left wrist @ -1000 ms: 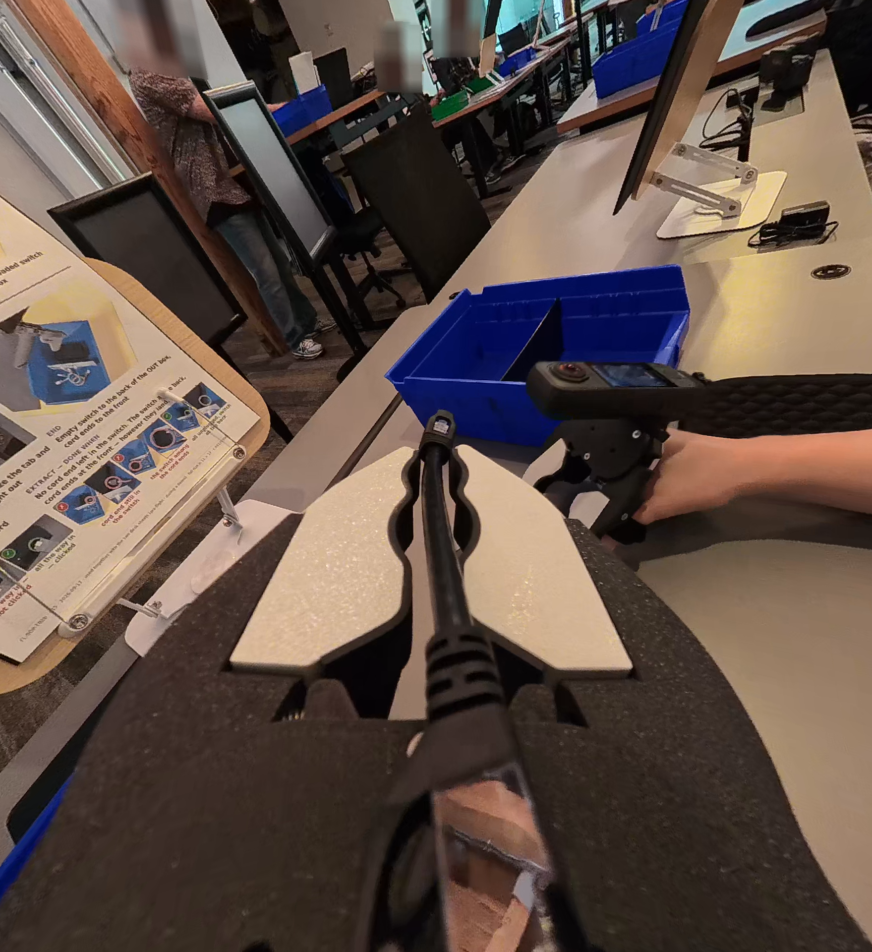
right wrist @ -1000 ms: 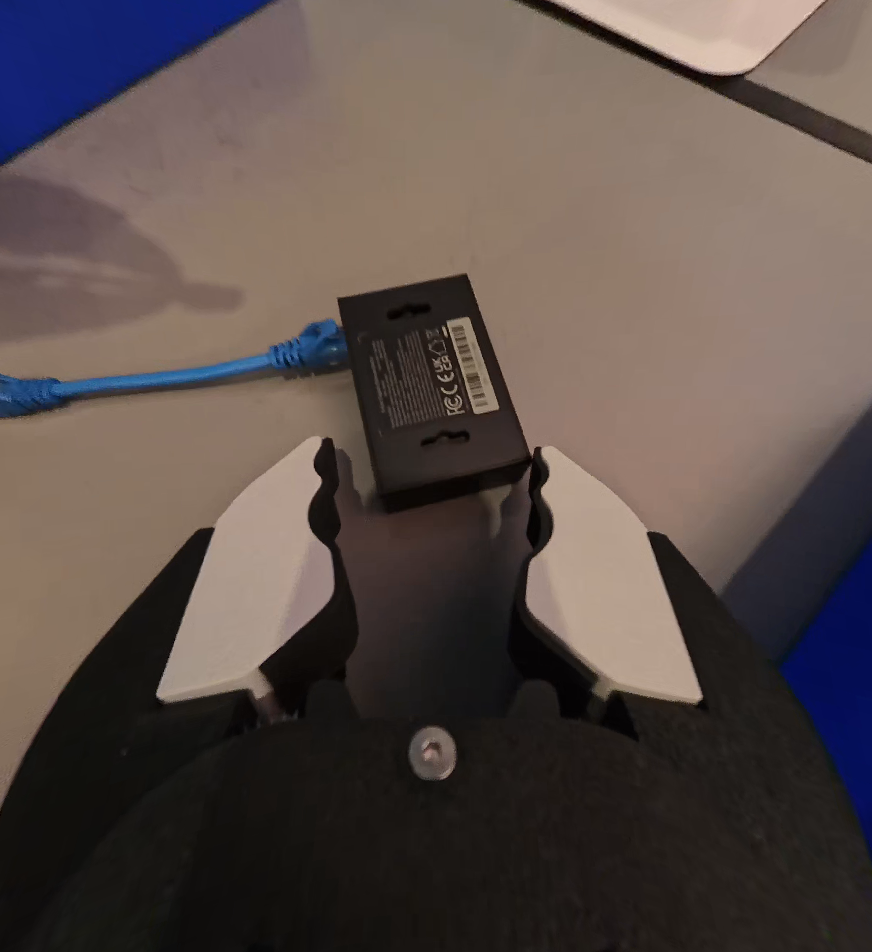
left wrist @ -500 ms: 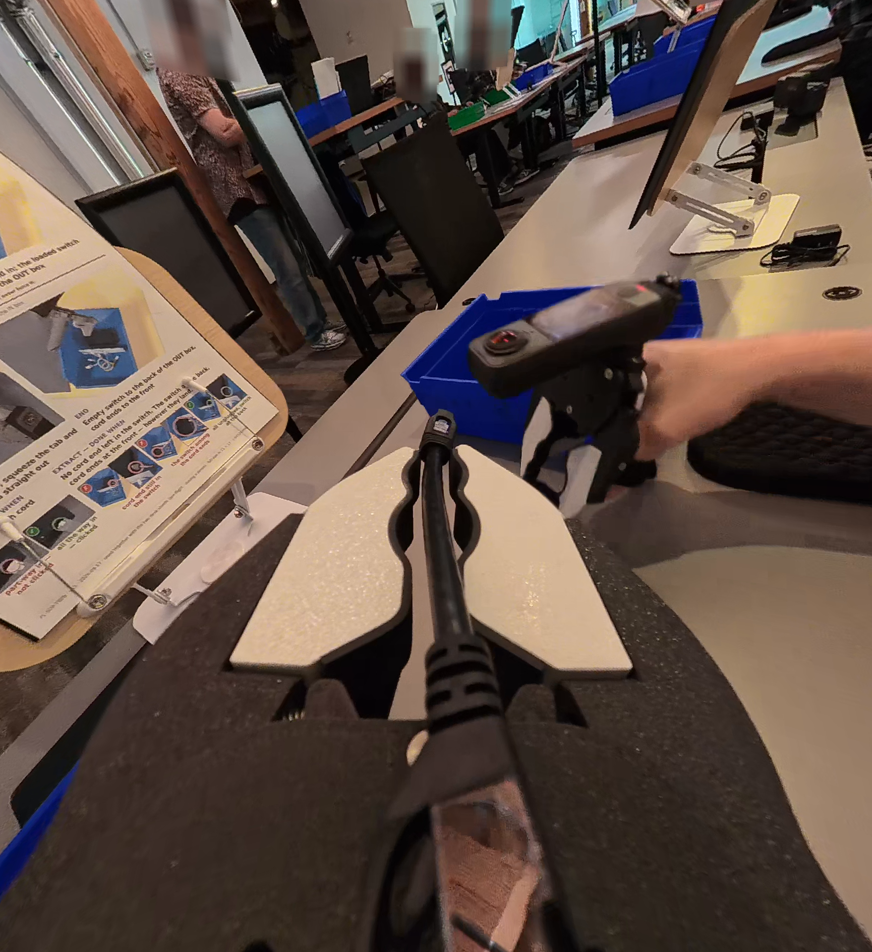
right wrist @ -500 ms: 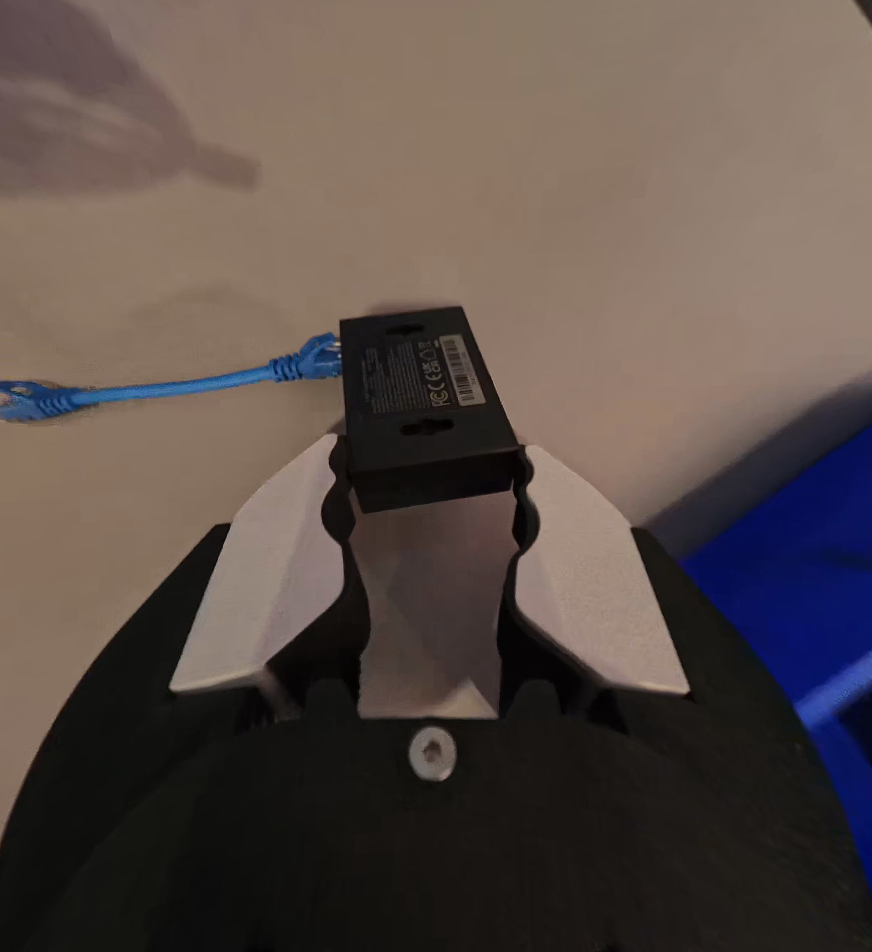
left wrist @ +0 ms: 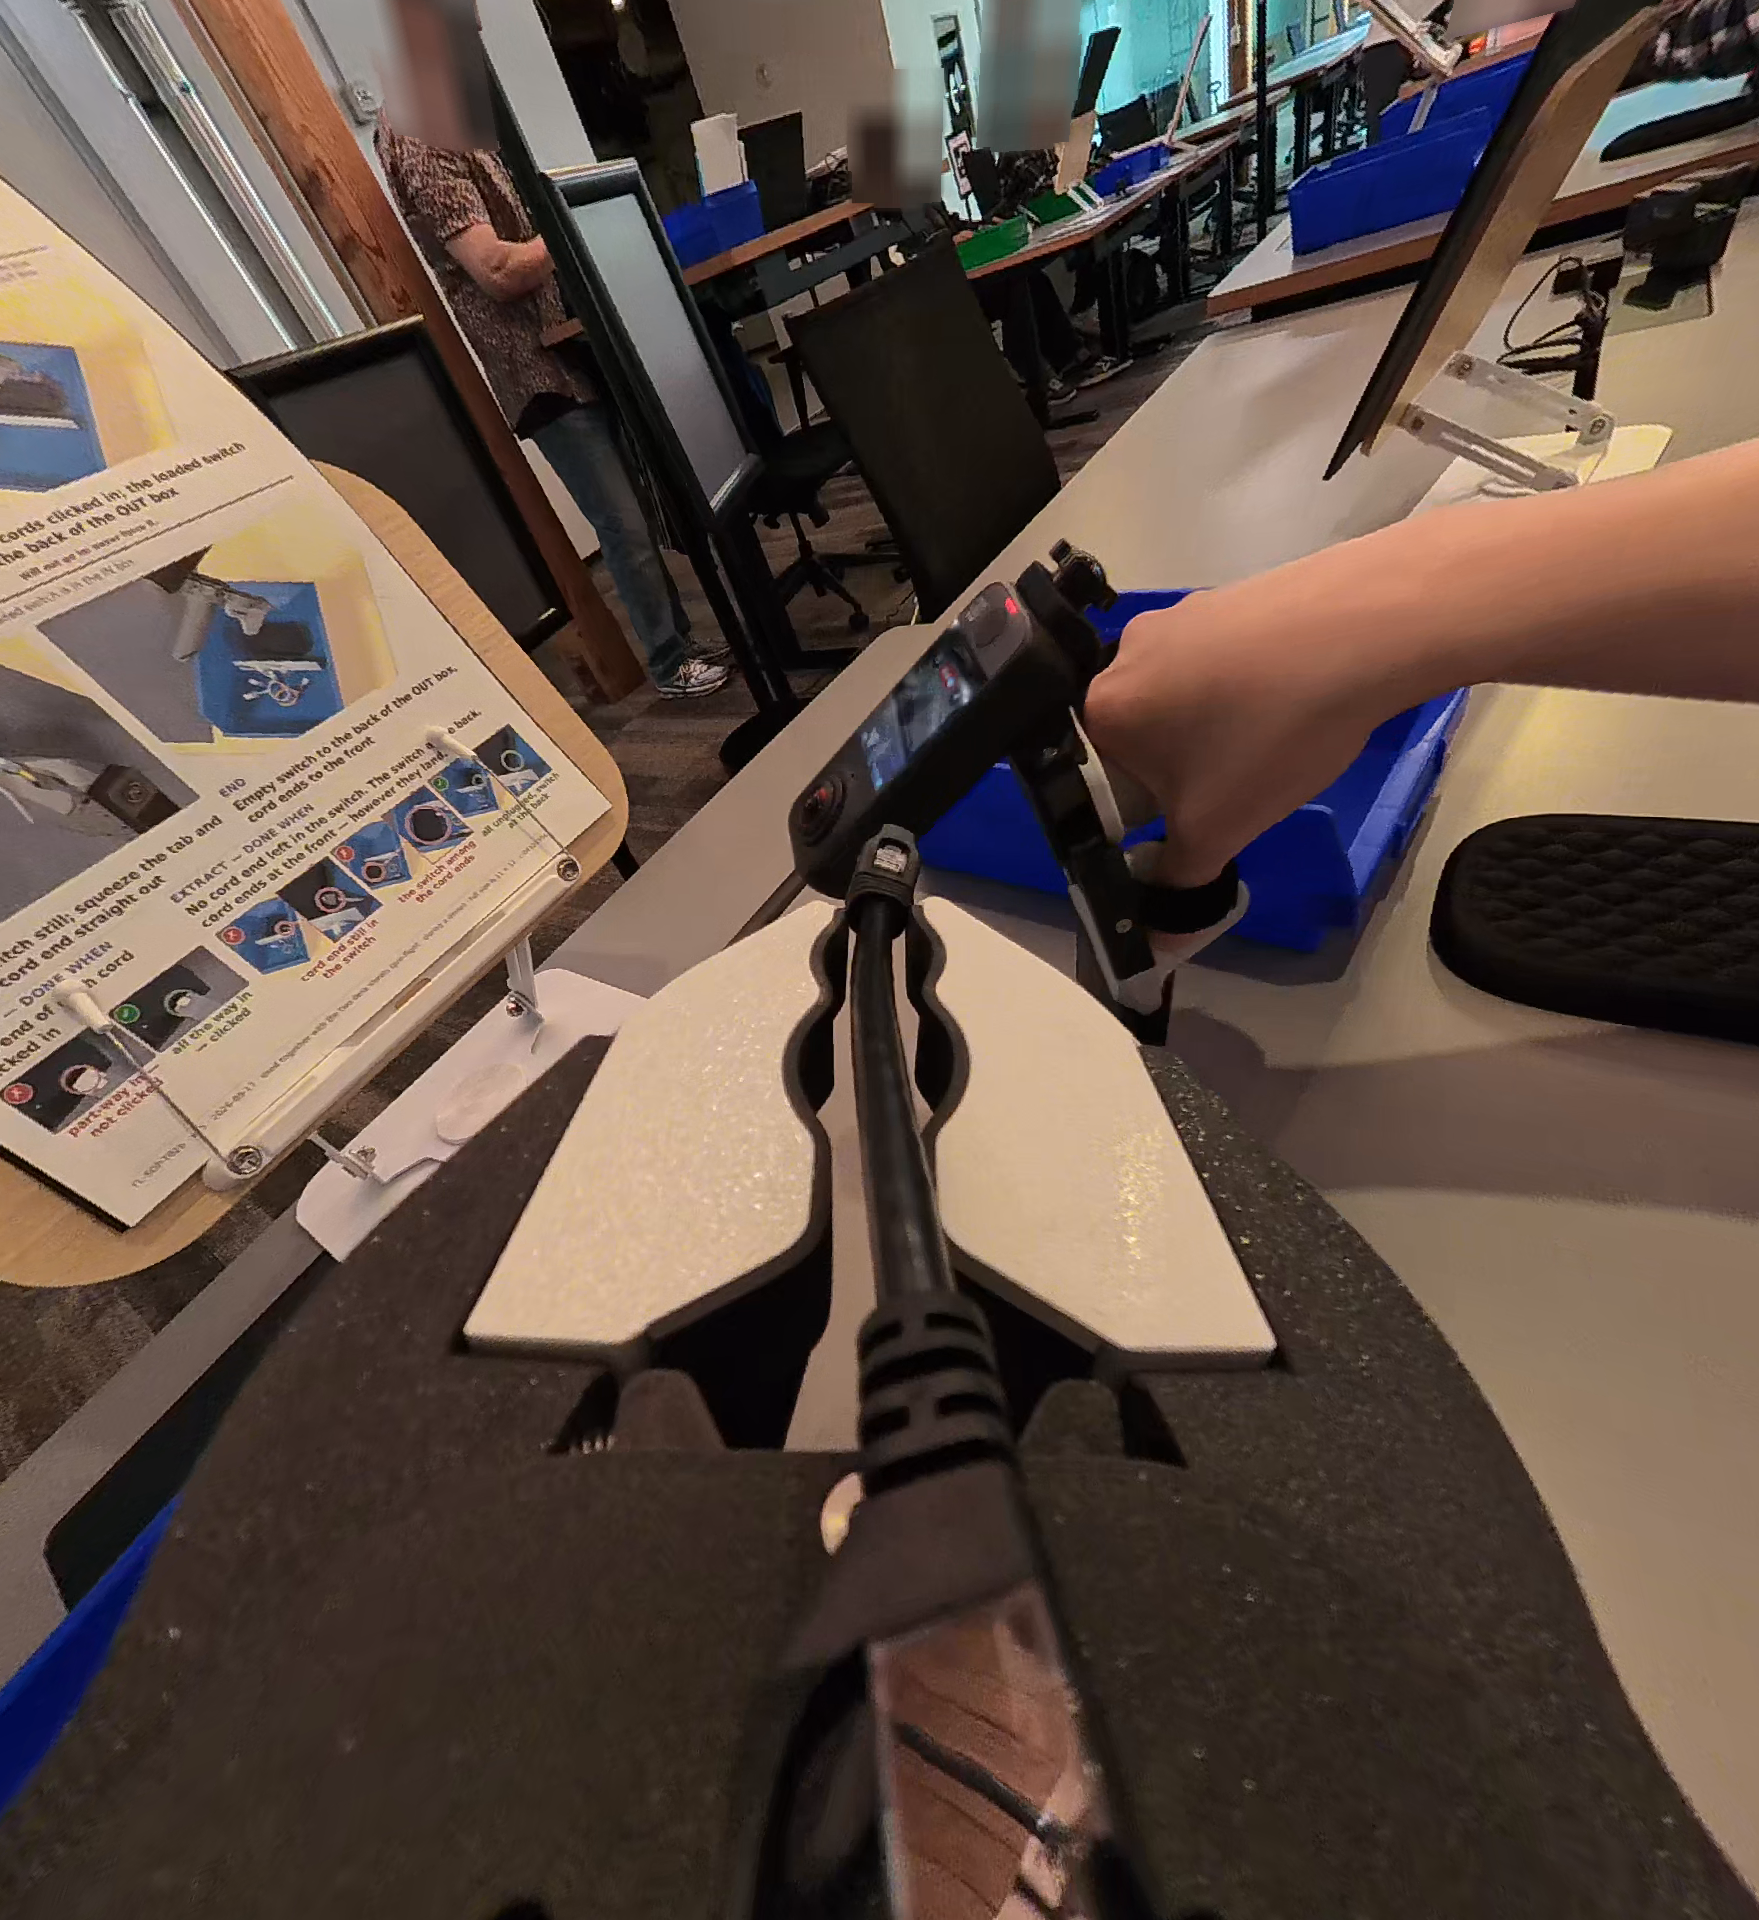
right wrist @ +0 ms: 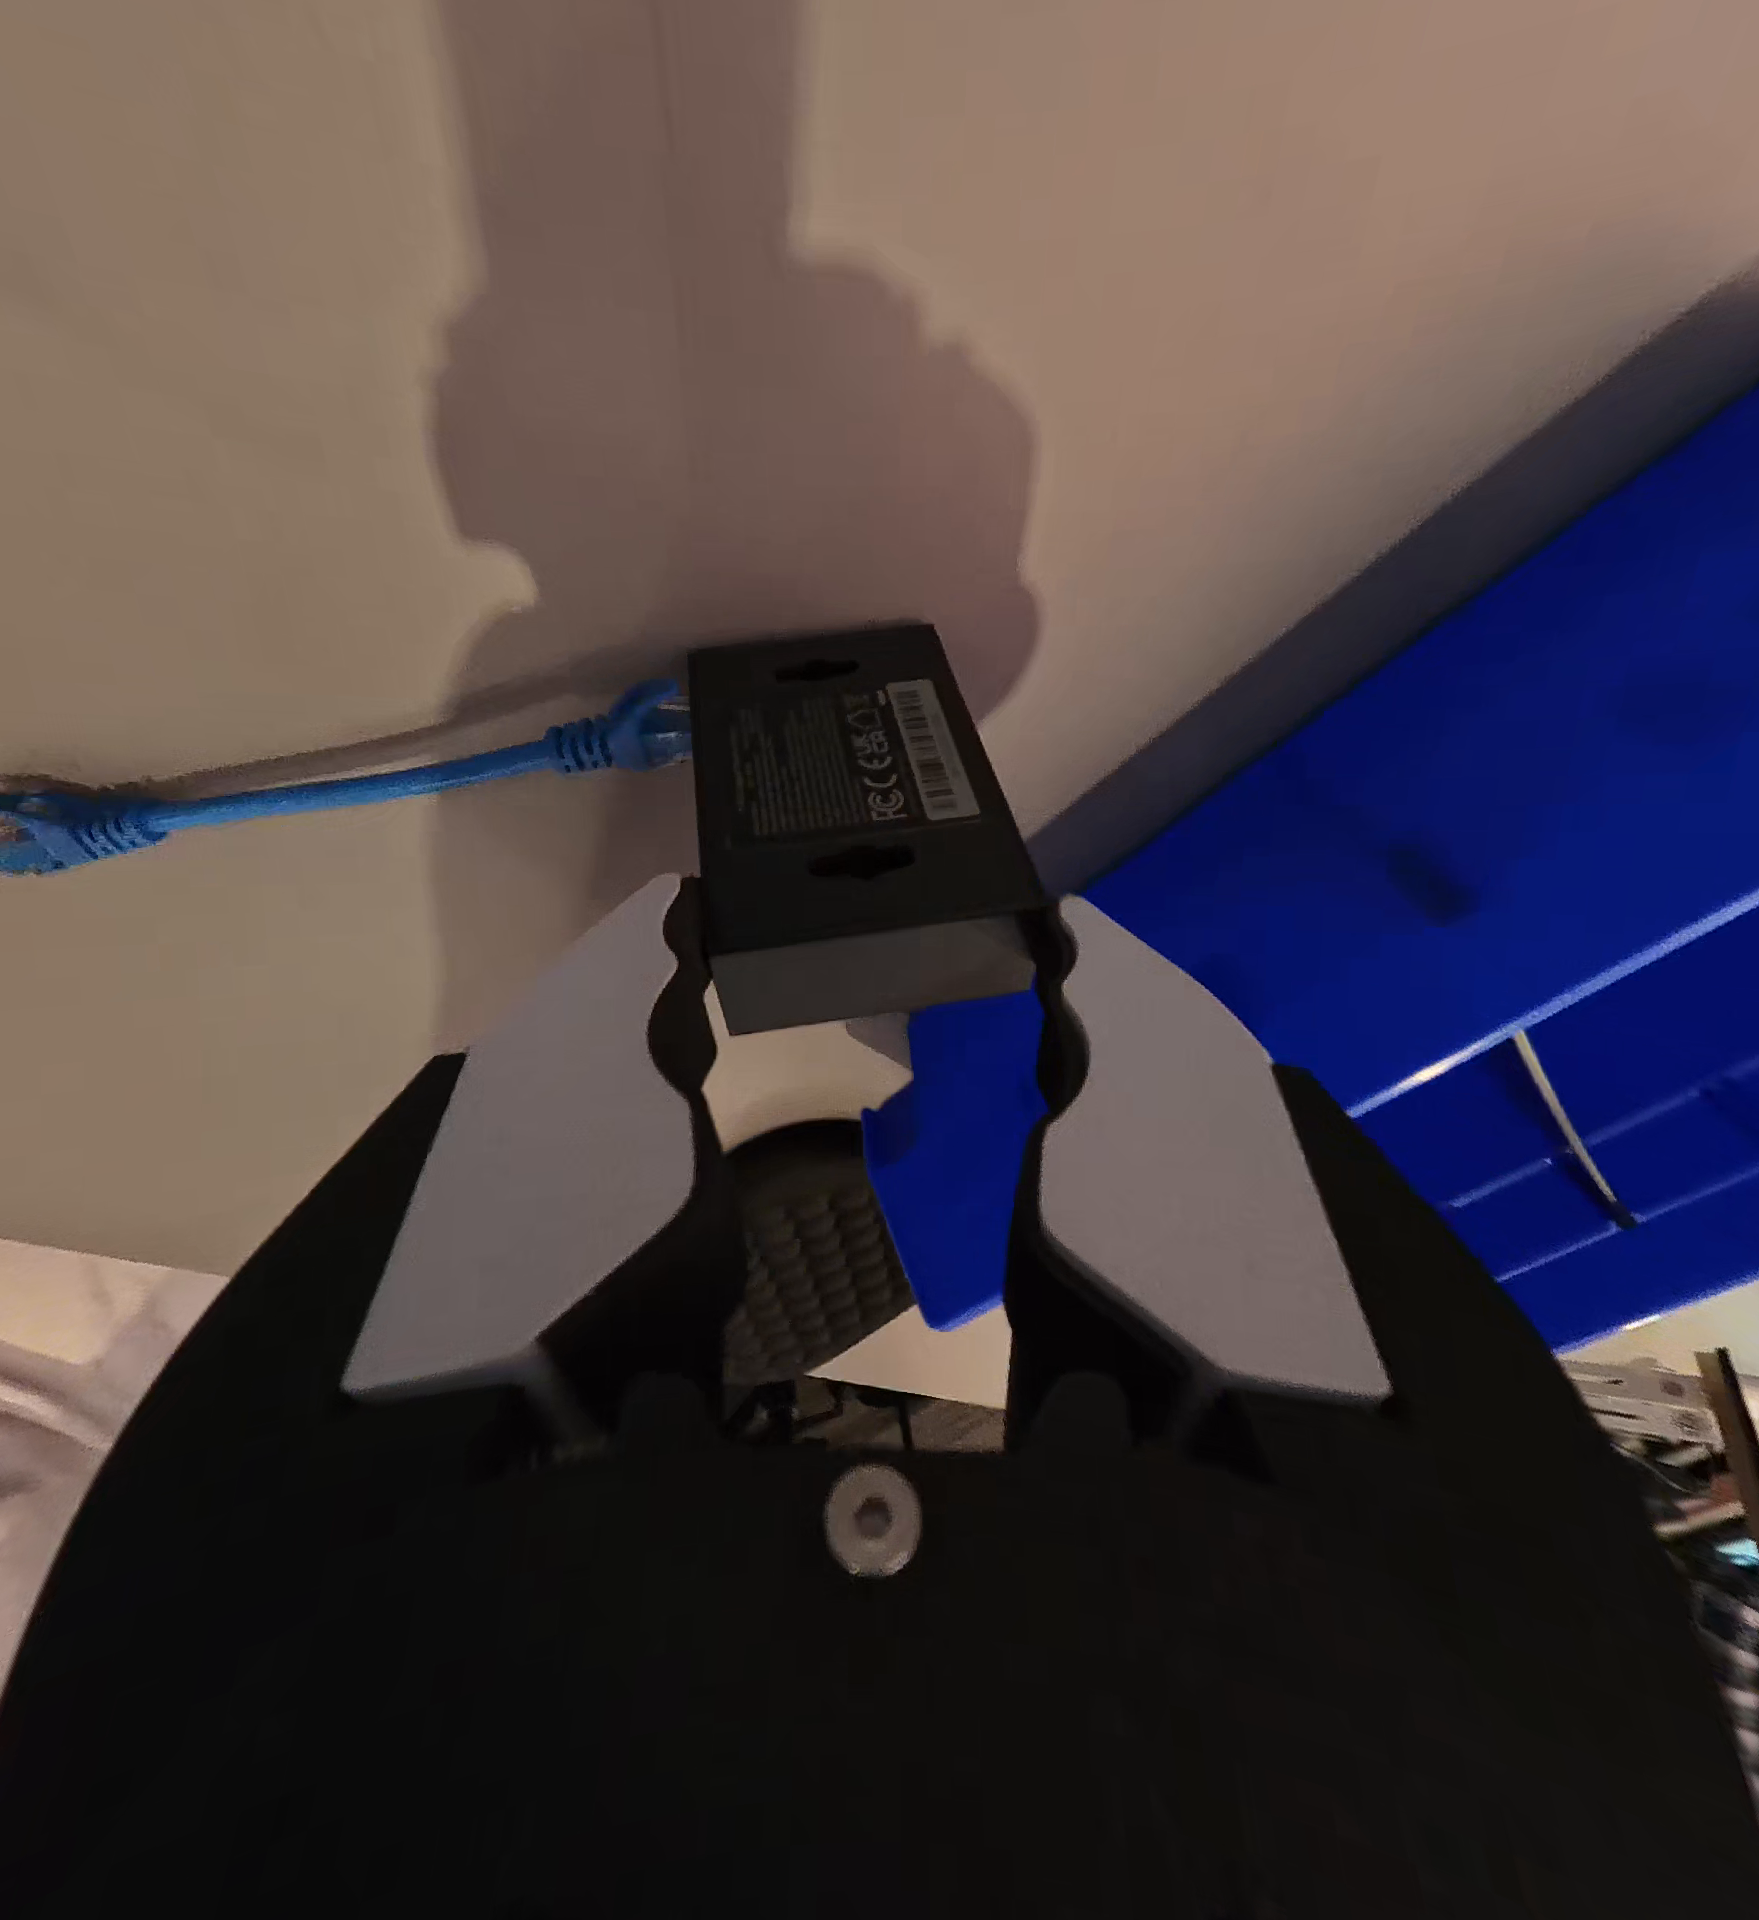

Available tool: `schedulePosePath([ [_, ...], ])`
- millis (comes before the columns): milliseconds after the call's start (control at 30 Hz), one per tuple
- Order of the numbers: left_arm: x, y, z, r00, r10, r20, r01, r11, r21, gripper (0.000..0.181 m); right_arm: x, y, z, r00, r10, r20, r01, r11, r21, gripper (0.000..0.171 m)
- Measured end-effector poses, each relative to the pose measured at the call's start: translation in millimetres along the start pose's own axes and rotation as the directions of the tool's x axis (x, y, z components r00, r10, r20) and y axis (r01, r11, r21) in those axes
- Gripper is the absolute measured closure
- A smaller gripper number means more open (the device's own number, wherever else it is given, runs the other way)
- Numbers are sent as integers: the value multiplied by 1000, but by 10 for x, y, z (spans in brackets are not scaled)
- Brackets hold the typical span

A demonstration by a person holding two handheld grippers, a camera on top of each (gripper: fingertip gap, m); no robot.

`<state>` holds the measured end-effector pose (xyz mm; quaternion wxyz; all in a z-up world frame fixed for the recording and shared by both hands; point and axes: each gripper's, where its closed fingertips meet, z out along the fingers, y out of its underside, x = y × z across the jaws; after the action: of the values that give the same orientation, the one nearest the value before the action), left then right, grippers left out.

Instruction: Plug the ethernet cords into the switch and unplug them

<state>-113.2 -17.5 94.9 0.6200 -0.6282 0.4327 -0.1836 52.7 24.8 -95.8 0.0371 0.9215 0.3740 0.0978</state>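
Left tool (left wrist: pixel 875 935) pinching the black cord (left wrist: pixel 890 1122), right tool (right wrist: pixel 864 935) clamping the switch (right wrist: pixel 844 779), we square plug to port before pushing.

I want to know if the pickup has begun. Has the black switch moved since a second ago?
Yes. The right gripper has lifted the switch off the grey table and carried it toward the blue bin, blue cord dangling.

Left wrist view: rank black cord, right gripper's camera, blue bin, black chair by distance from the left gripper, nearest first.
1. black cord, clamped between the left gripper fingers.
2. right gripper's camera, just past the tips.
3. blue bin, behind it, right.
4. black chair, off the table, farthest.
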Motion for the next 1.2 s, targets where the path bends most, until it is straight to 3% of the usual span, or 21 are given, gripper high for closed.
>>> schedulePosePath([
  [267, -22, 13, -3, 1000, -8, 0, 8, 1000, -1, 171, -59, -141, -27, 1000, -22, 12, 21, 998, 57, 113],
  [367, -20, 8, -2, 1000, -11, -3, 11, 1000, 4, 171, -76, -225, -125, 999, -39, 30, 32, 981, 193, 111],
  [467, -20, -10, -3, 1000, -6, 5, 6, 1000, 12, 171, -15, -253, -330, 999, -48, -10, 48, 925, 376, 96],
  [567, -71, -18, -19, 999, 15, 49, -15, 1000, 6, 171, 1, -233, -638, 1000, -30, -4, 26, 791, 611, 90],
  [700, -224, 32, -50, 981, 89, 174, -81, 995, -56, 171, 93, -109, -1244, 999, 23, 27, -34, 413, 910, 79],
  [900, -226, 71, -15, 973, 105, 204, -89, 992, -87, 171, 180, 204, -1728, 997, -2, 78, -78, 17, 997, 72],
  [967, -215, 75, -9, 972, 114, 206, -97, 991, -93, 171, 152, 257, -1785, 994, -45, 101, -103, -47, 994, 74],
  [1033, -195, 76, 2, 972, 117, 202, -99, 990, -96, 171, 131, 276, -1745, 987, -90, 136, -140, -42, 989, 77],
  [1200, -141, 78, 31, 973, 127, 191, -109, 989, -101, 171, 150, 307, -1799, 970, -159, 186, -205, -112, 972, 117],
])
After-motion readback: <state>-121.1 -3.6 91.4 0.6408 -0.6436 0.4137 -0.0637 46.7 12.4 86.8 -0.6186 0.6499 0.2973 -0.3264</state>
